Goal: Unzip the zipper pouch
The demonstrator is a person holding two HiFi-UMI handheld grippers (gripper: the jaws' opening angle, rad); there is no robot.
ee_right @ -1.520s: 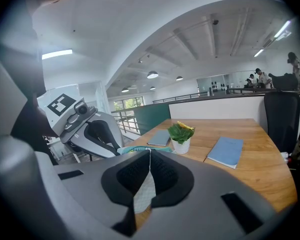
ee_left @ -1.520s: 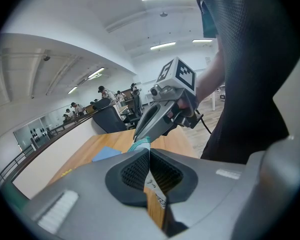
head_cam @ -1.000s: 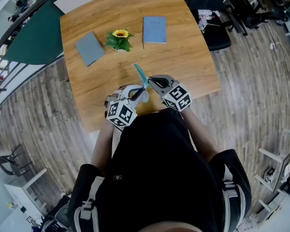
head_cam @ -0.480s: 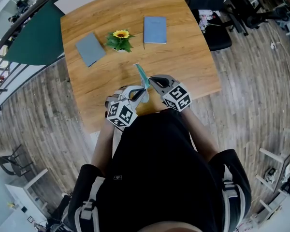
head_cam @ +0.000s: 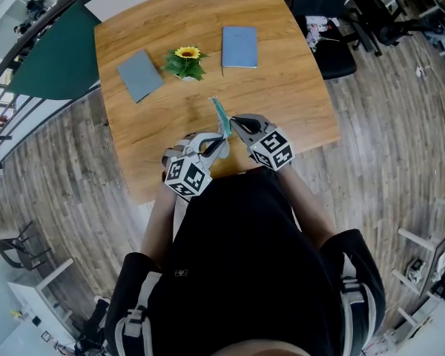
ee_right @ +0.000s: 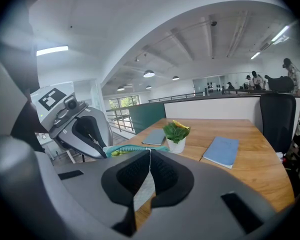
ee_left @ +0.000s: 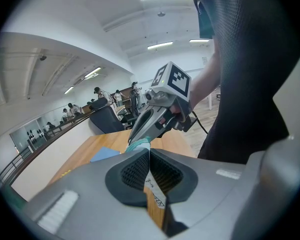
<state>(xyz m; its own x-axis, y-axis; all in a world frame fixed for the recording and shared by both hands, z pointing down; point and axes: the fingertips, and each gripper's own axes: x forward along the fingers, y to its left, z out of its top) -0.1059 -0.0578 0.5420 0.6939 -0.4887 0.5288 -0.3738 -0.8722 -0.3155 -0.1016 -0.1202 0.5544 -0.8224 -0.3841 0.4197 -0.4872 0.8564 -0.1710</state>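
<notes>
pouch [head_cam: 219,114] | clamped in left tool [head_cam: 222,142] tip — and right tool [head_cam: 233,122] tip

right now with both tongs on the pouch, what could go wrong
1. The left tongs and right tongs are both shut on thin parts of the zipper pouch, close together. A pull might slip it free instead of opening the zipper.
2. The pouch seems held up near the table's front edge, so if dropped it could fall to the floor.
</notes>
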